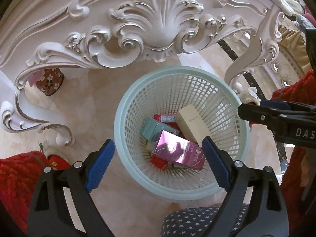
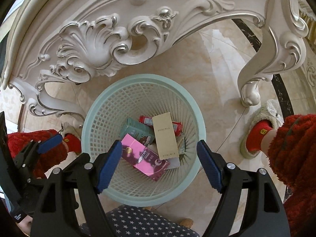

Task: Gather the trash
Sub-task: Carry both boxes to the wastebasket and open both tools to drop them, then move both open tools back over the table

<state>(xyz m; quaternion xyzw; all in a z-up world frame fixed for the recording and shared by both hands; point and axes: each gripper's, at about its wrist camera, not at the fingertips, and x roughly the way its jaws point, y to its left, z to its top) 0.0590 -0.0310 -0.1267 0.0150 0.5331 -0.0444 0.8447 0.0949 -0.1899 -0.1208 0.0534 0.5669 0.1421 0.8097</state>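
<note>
Both wrist views bright, soft daylight, no hard shadows. Strong fisheye: carved table apron [image 1: 154, 25] bows into an arc, corners vignetted black. Glossy floor tiles [image 2: 217, 59] show pale reflections; pink box [image 2: 144, 158] glares. Centre sharp, edges slightly soft.

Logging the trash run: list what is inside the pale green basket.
Inside the basket: a shiny pink box, a tall beige box leaning over a teal box, and red packaging at the back. Whatever lies beneath them is mostly covered.
</note>
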